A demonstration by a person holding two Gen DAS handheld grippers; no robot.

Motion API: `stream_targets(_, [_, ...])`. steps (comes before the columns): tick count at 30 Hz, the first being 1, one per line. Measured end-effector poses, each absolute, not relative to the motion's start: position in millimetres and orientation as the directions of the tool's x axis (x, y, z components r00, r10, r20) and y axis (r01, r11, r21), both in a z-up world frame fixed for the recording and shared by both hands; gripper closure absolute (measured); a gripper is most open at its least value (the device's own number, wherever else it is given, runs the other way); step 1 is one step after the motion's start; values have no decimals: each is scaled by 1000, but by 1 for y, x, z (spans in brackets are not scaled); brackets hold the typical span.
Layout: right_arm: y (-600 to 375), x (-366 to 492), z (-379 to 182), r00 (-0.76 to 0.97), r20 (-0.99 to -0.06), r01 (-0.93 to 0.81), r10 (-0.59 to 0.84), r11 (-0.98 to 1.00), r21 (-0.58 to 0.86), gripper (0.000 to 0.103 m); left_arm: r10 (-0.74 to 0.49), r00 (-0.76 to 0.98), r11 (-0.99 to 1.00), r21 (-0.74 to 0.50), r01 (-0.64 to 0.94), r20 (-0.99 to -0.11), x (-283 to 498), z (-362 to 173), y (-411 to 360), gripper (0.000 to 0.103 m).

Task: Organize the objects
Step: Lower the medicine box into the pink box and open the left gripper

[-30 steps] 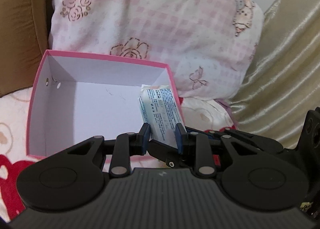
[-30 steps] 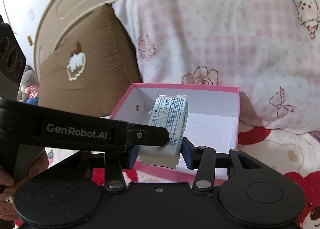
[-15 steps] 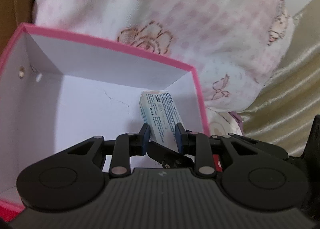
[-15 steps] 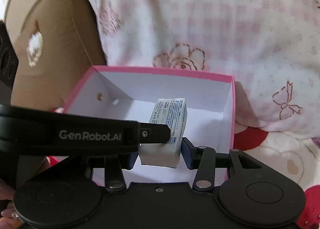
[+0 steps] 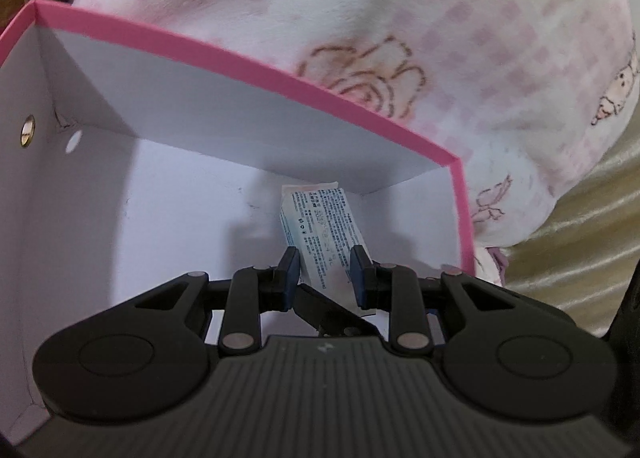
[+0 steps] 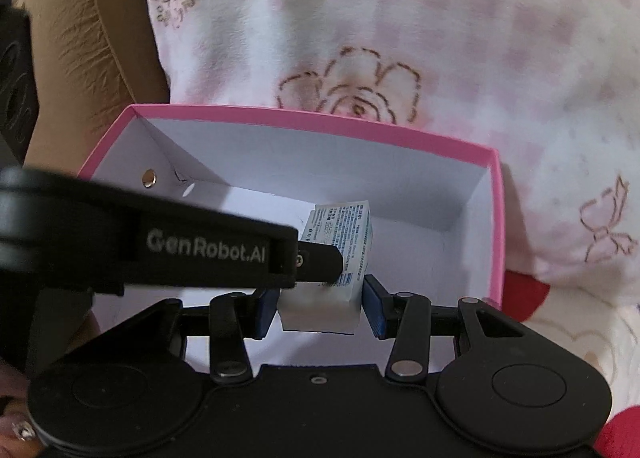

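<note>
A small white tissue pack with blue print [image 5: 320,225] [image 6: 340,242] is held inside the open pink box with a white interior [image 5: 248,57] [image 6: 312,113], near its right wall. My left gripper [image 5: 324,272] is shut on the pack's thin sides. In the right wrist view it reaches in from the left as a black arm, its tip [image 6: 332,262] on the pack. My right gripper [image 6: 320,306] is shut on the pack's near end across its width. One of its black fingers [image 5: 320,310] shows under the pack in the left wrist view. Whether the pack touches the box floor is hidden.
A pink-and-white floral pillow [image 6: 400,17] rises right behind the box. A brown cushion [image 6: 80,37] stands to the left, shiny golden fabric [image 5: 580,238] to the right. The box sits on a red-and-white bedspread [image 6: 560,318]. A person's hand [image 6: 12,426] shows at the lower left.
Both grippers have sunk forward together with the pack, from above the box rim down into the box. The box walls now fill much more of both views. Neither grip has changed.
</note>
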State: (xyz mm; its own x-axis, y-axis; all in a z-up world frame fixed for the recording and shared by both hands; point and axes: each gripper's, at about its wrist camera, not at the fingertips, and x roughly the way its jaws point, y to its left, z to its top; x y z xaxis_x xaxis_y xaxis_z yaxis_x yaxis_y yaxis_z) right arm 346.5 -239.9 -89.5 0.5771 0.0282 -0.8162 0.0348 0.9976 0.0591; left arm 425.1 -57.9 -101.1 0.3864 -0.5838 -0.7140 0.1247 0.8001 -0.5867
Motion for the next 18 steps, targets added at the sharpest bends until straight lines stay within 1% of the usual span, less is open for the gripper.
stream_targets(6, [-239,355,-110,531,-846,44,46,996,83,53,-555,347,825,-554,112,-756,432,-122,-61,79])
stream_targets(7, [-238,357,-113,514,-857,38,47,996,77,53,-552,338,828,-550,111,-762,432,-125,-61,82])
stream_targets(11, [-236,364,-121,456,-889,-5,36,999,38,52,-546,299,830,-554,66,-783,438,-133,-60,86])
stream_targets(15, [-230,357,-115,470,-882,-42,16,999,-4,57,-529,262,841,-540,35,-807,436,-138,-64,87])
stream_targets(16, [-228,355,-114,476,-879,-47,23,999,0,59,-523,262,844,-535,28,-811,436,-138,-64,87])
stream_targets(17, [-226,354,-114,474,-880,-54,27,999,1,69,-519,263,846,-532,26,-813,436,-138,-65,90])
stream_targets(18, [-224,354,-116,467,-884,-67,33,998,2,77,-511,266,851,-524,23,-818,436,-138,-66,90])
